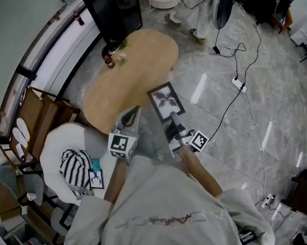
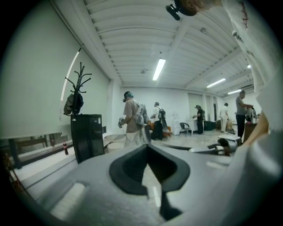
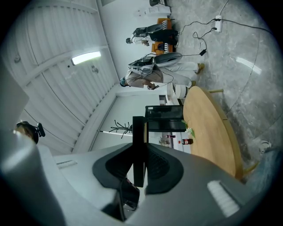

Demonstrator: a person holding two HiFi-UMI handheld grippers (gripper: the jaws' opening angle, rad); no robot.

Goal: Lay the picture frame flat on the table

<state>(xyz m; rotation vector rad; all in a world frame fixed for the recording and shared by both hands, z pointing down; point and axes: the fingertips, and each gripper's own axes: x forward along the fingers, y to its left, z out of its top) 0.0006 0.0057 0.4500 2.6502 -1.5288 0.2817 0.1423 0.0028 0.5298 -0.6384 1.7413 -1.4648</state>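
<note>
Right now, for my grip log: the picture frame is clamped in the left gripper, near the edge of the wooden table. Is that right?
No. The picture frame is clamped in the right gripper, not the left gripper; the right gripper view shows its edge between the jaws. It is near the edge of the wooden table.

- The left claw [image 1: 135, 111] points forward and sits upright. Its jaws are closed together, with nothing between them.
- The right claw [image 1: 172, 124] is turned on its side. Its jaws pinch the near edge of the picture frame [image 1: 166, 101].
- The left forearm [image 1: 116, 180] and the right forearm [image 1: 196, 166] reach out side by side from light sleeves.
</note>
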